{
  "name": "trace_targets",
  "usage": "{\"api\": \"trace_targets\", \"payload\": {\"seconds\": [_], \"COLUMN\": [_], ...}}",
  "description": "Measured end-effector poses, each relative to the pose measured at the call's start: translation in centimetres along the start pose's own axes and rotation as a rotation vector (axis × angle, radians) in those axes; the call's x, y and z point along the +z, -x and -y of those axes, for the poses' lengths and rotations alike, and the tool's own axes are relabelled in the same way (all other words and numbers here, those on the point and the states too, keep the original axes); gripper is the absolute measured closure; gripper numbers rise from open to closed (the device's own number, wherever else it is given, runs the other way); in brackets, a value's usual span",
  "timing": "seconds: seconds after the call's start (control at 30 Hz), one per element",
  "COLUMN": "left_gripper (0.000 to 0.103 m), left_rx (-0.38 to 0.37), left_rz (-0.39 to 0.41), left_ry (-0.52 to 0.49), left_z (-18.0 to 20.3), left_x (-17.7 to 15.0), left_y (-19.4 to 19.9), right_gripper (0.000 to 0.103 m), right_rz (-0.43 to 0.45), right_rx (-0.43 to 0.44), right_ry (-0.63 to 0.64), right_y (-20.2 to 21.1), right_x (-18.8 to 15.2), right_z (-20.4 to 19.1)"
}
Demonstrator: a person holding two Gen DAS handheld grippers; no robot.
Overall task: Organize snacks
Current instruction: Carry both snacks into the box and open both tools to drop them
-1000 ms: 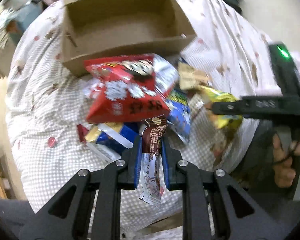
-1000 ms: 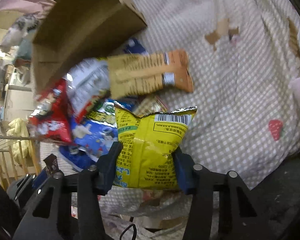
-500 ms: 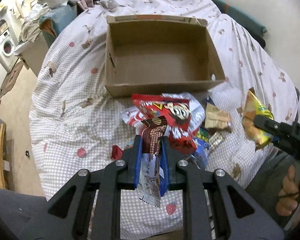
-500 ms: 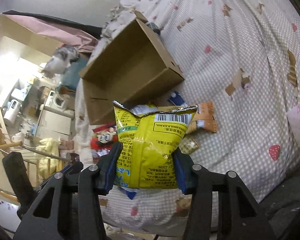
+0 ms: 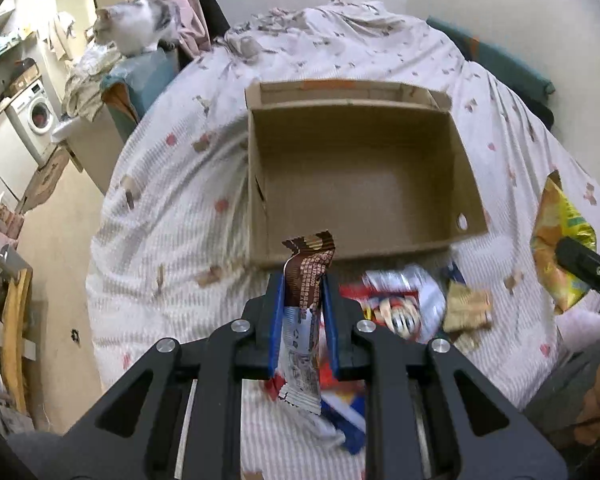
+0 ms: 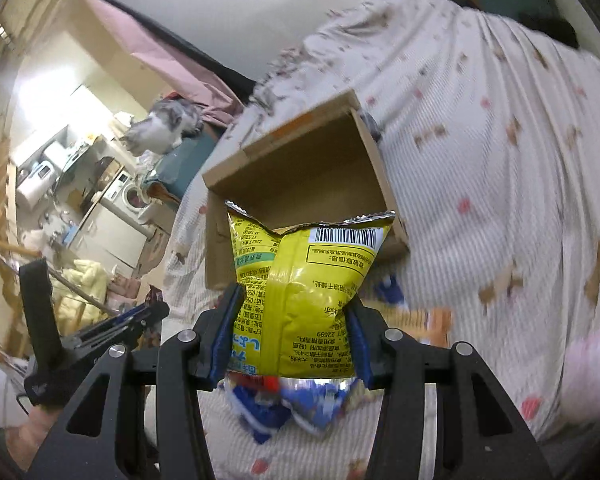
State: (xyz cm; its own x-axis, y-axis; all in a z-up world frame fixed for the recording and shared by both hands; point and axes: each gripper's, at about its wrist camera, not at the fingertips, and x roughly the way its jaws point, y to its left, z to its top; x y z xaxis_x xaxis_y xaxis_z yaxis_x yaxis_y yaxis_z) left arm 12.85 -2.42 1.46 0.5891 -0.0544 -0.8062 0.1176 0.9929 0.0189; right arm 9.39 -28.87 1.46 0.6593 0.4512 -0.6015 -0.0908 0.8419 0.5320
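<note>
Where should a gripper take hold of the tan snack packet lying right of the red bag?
Probably by a long edge, from above. The tan snack packet lies flat on the bedspread at the pile's right fringe, seemingly uncovered. Both grippers are full now: left gripper holds the brown bar.

Cardboard box (image 5: 360,176) on the bed (image 5: 172,184), snack pile (image 5: 404,308) just before its near wall.
</note>
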Motion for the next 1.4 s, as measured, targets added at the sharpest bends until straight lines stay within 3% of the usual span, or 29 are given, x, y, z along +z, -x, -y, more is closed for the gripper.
{"api": "trace_targets", "payload": {"seconds": [0.47,0.6,0.73,0.87,1.0,1.4], "left_gripper": [0.088,0.088,0.088,0.088,0.088,0.087], "left_rx": [-0.003,0.038,0.012,0.008,0.033,-0.011], "left_rz": [0.063,0.106,0.059,0.062,0.069,0.039], "left_ry": [0.036,0.001,0.031,0.039,0.027,0.021], "left_z": [-0.7,-0.1,-0.4,-0.4,-0.3,-0.1], "left_x": [6.6,6.3,6.1,6.2,6.4,6.0], "left_y": [-5.2,-6.9,-9.2,-10.3,-10.9,-11.7], "right_gripper": [0.052,0.052,0.052,0.052,0.052,0.052], "right_rz": [-0.028,-0.047,-0.073,-0.098,-0.115,-0.153], "right_rx": [-0.097,-0.126,-0.155,-0.168,-0.175,-0.194], "right_ry": [0.126,0.181,0.228,0.248,0.263,0.246], "right_y": [-7.8,-10.2,-12.2,-13.8,-14.7,-15.9], "right_x": [6.5,7.1,7.1,7.0,6.9,6.4], "right_z": [0.5,0.2,0.4,0.7,0.6,1.0]}}
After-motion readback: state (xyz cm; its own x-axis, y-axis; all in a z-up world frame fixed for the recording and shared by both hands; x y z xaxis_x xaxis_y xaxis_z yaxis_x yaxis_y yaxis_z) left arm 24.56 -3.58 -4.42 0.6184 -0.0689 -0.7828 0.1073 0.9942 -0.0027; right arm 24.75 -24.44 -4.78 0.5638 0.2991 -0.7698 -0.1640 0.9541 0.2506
